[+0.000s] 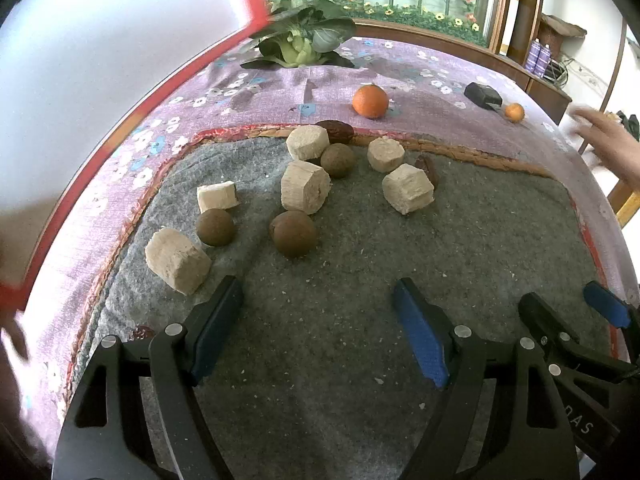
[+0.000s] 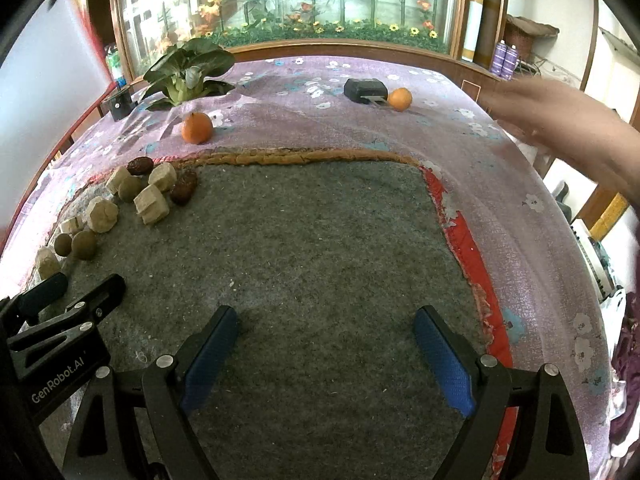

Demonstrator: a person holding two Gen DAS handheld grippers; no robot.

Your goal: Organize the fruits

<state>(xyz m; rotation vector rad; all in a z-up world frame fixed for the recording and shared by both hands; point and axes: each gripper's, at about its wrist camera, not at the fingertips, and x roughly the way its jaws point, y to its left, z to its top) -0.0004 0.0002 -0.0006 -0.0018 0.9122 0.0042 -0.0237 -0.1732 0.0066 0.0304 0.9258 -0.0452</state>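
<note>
Fruits lie scattered on the far left part of the grey felt mat (image 1: 360,280): round brown fruits (image 1: 294,234), pale cut chunks (image 1: 306,187) and dark red dates (image 1: 335,130) at the mat's far edge. Beyond the mat, on the purple flowered cloth (image 2: 304,120), sit a large orange (image 1: 370,100) and a smaller orange (image 2: 399,99) touching a black box (image 2: 365,90). Leafy greens (image 2: 188,68) lie far left of the mat. Over the mat's near part, the left gripper (image 1: 320,308) and right gripper (image 2: 326,334) both have jaws spread, holding nothing.
</note>
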